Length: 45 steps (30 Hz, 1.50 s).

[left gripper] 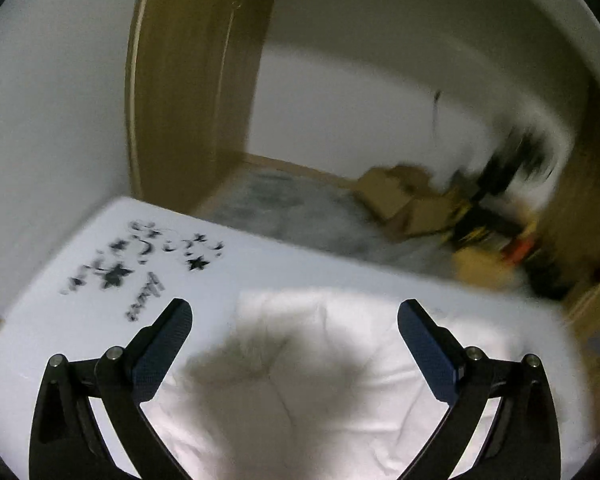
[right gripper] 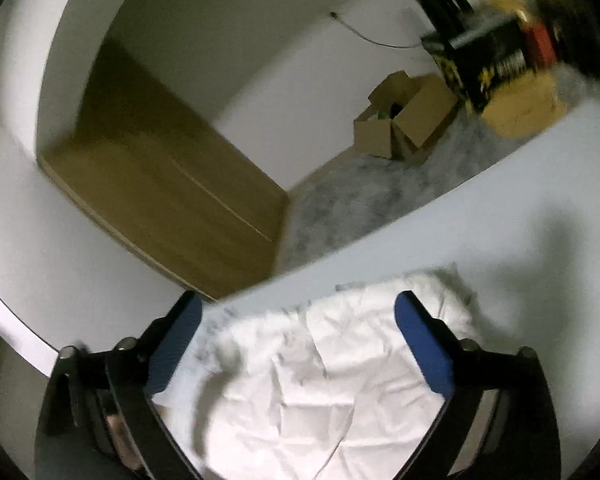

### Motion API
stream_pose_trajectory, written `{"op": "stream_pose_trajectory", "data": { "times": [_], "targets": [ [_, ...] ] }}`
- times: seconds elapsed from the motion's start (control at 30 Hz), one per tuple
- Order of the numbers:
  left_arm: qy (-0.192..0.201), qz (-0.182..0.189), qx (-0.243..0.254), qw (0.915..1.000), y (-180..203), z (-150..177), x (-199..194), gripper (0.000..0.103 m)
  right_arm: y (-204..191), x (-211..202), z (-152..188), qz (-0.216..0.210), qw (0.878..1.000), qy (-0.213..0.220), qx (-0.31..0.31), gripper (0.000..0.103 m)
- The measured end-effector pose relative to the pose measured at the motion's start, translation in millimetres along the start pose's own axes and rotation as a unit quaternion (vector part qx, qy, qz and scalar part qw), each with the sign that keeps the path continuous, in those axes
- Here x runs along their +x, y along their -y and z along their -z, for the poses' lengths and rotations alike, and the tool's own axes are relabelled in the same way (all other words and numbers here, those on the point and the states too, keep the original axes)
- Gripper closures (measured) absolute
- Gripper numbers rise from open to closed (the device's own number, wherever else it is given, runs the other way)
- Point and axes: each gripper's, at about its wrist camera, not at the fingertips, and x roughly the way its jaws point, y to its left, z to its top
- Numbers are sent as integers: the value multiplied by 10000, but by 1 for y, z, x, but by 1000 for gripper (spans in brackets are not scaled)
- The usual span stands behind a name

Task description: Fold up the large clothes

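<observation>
A white garment (left gripper: 315,384) lies crumpled on a white table (left gripper: 260,268); it also shows in the right wrist view (right gripper: 339,372) near the table's far edge. My left gripper (left gripper: 296,320) is open and empty, its blue-padded fingers spread wide above the garment. My right gripper (right gripper: 300,316) is open and empty too, hovering over the wrinkled cloth. Both views are blurred by motion.
Black star prints and writing (left gripper: 140,264) mark the table top at the left. A wooden door (left gripper: 196,80) stands beyond the table. Cardboard boxes (right gripper: 403,124) and dark clutter (right gripper: 479,60) sit on the grey floor (right gripper: 359,192) by the white wall.
</observation>
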Motion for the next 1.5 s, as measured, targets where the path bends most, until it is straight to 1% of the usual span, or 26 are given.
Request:
{"op": "stream_pose_trajectory", "data": {
  "times": [0.03, 0.1, 0.13, 0.17, 0.2, 0.23, 0.3, 0.33, 0.37, 0.4, 0.47, 0.6, 0.73, 0.83, 0.9, 0.93, 0.97, 1.0, 1.03, 1.07, 1.1, 1.2, 1.27, 1.33, 1.4, 1.5],
  "targets": [
    [-33, -85, 158, 9998, 17, 9, 6, 0, -24, 17, 18, 588, 9974, -27, -407, 3],
    [0, -514, 610, 9968, 54, 34, 28, 0, -52, 51, 41, 1645, 9802, 9, -1098, 3],
    [-29, -693, 759, 9947, 64, 43, 38, 0, -66, 74, 57, 2165, 9632, 9, -1595, 4],
    [-60, -820, 877, 9927, 69, 49, 47, 0, -70, 88, 66, 2396, 9525, 3, -1877, 6],
    [-119, -942, 1006, 9904, 70, 59, 54, 0, -71, 105, 76, 2631, 9402, -47, -2165, 16],
    [-185, -1084, 1090, 9879, 71, 65, 64, 0, -69, 121, 86, 2876, 9265, -157, -2421, 32],
    [-309, -1323, 1282, 9824, 61, 77, 85, 0, -44, 148, 96, 3115, 9160, -647, -2445, 49],
    [-350, -1385, 1349, 9805, 56, 82, 96, 0, -28, 156, 96, 3219, 9131, -840, -2357, 49],
    [-445, -1387, 1374, 9797, 50, 90, 109, 0, -14, 161, 95, 3269, 9127, -988, -2245, 49],
    [-636, -1167, 1241, 9833, 43, 95, 120, 0, 3, 166, 97, 3202, 9165, -1151, -2105, 47],
    [-648, -950, 1002, 9883, 34, 97, 125, 0, 21, 165, 96, 2944, 9272, -1191, -1985, 45],
    [-580, -899, 943, 9898, 33, 102, 129, 0, 31, 160, 100, 2890, 9315, -915, -2011, 44],
    [-640, -826, 862, 9908, 29, 103, 137, 0, 36, 169, 108, 2771, 9366, -865, -1960, 44],
    [-874, -686, 923, 9895, 29, 99, 138, 0, 41, 181, 108, 2741, 9384, -904, -1902, 44],
    [-1007, -654, 924, 9885, 18, 87, 128, 0, 35, 187, 107, 2770, 9333, -1106, -1998, 43],
    [-847, -603, 859, 9909, 8, 77, 117, 0, 32, 182, 102, 2814, 9279, -1327, -2056, 43],
    [-397, -730, 899, 9925, -6, 62, 100, 0, 28, 166, 92, 2776, 9317, -1270, -1967, 43],
    [-177, -925, 957, 9909, -12, 55, 93, 0, 27, 150, 82, 2681, 9384, -1021, -1928, 36],
    [23, -1265, 1000, 9869, -25, 45, 89, 0, 25, 132, 69, 2732, 9397, -644, -1953, 14],
    [-23, -1277, 938, 9874, -35, 41, 92, 0, 28, 126, 61, 2885, 9356, -513, -1967, 9],
    [-172, -1202, 798, 9894, -44, 41, 99, 0, 35, 125, 54, 2989, 9329, -514, -1941, 10],
    [-480, -1169, 565, 9904, -62, 54, 119, 0, 63, 143, 56, 3093, 9266, -914, -1935, 19],
    [-582, -1078, 441, 9915, -68, 72, 134, 0, 83, 158, 68, 3159, 9220, -1126, -1934, 16],
    [-625, -936, 199, 9934, -73, 80, 142, 0, 93, 156, 69, 2895, 9366, -1007, -1700, 13],
    [-710, -852, 45, 9938, -78, 82, 148, 0, 100, 156, 69, 2741, 9437, -976, -1574, 10],
    [-1030, -636, -162, 9925, -85, 85, 159, 0, 102, 158, 71, 2706, 9460, -939, -1517, 9]
  ]
}}
